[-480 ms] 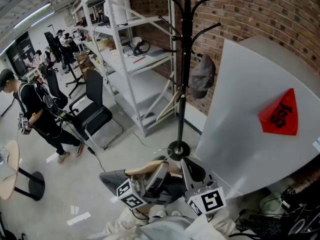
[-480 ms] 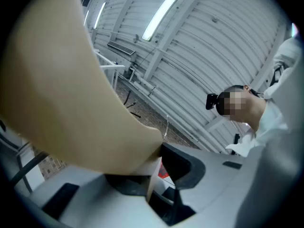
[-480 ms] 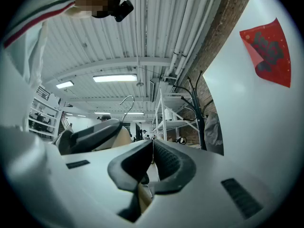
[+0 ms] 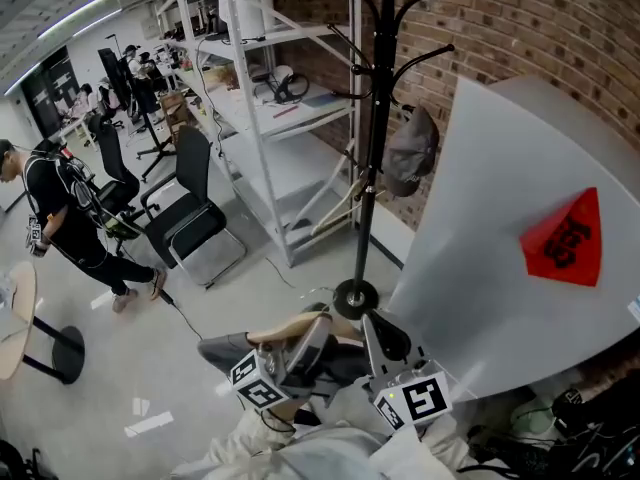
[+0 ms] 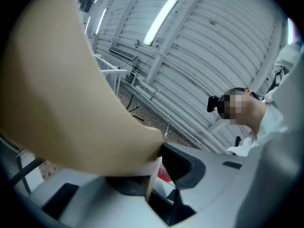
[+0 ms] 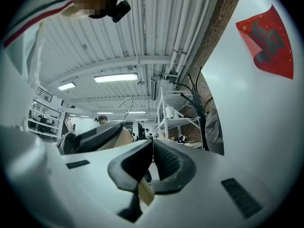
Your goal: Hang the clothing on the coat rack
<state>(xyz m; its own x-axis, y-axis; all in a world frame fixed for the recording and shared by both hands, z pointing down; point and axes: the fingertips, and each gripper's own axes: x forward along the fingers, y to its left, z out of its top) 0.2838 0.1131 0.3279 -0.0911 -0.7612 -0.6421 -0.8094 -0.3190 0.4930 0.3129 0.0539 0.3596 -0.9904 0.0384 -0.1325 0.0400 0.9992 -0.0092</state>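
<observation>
Slightly shifted since half a second ago: the rack point(image 4: 378, 118) stands a shade further right in the head view, and the person point(image 4: 60, 208) at 9 o'clock is nearer the left edge.

The left gripper point(image 5: 159, 158) is clamped wide on a smooth, beige, curved wooden hanger point(image 5: 61, 94), its dark ribbed pad pressing the edge. The right gripper point(image 6: 152, 148) has its jaws closed, tips meeting, with nothing clearly between them.

In the head view a dark grey, soft garment point(image 4: 225, 350) sits with the hanger at 6 o'clock, well short of the rack.

The rack is a thin black pole with curved hooks on a round base; a grey cap point(image 4: 410, 153) hangs on it. Bare grey floor point(image 4: 280, 288) lies open between grippers and base. A smooth white curved panel point(image 4: 500, 268) edges in just right of the pole, at 3 o'clock. White metal shelves point(image 4: 270, 118) stand near at 11 o'clock.
</observation>
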